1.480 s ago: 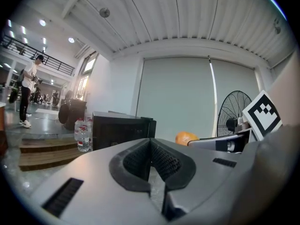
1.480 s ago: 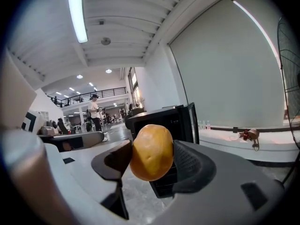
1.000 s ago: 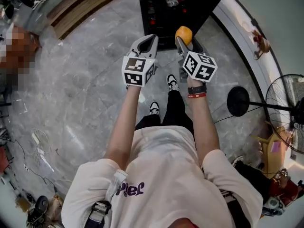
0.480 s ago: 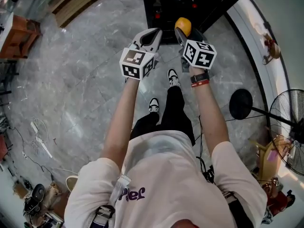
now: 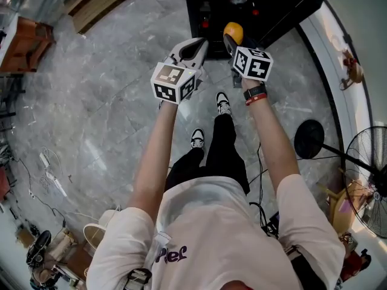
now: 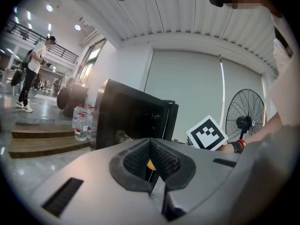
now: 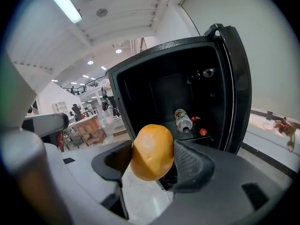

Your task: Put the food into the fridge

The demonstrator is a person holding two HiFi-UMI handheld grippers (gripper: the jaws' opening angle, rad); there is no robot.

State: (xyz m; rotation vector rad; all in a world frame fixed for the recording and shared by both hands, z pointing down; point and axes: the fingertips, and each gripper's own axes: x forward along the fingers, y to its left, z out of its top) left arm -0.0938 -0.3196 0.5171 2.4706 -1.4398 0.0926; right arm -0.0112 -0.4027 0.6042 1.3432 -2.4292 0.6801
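Note:
A small black fridge [image 5: 260, 8] stands on the floor ahead with its door [image 7: 236, 88] swung open. Inside, a bottle [image 7: 182, 120] and red-capped items lie on a shelf. My right gripper [image 5: 232, 40] is shut on a round orange piece of food [image 7: 152, 152], held just in front of the fridge opening. In the head view the food [image 5: 233, 31] shows at the gripper's tip. My left gripper [image 5: 192, 48] is beside it on the left, jaws together with nothing in them. In the left gripper view the left gripper [image 6: 151, 162] points at the fridge's side.
A standing fan [image 5: 370, 183] with a round black base [image 5: 309, 139] is at the right. Wooden steps [image 5: 103, 8] run along the upper left, with water bottles [image 6: 80, 124] by them. Cables [image 5: 51, 177] lie on the marble floor. The person's shoes [image 5: 222, 103] are below the grippers.
Both grippers have moved forward toward the fridge, the right one still holding the food. The person has stepped closer, so the fridge opening sits nearer the grippers.

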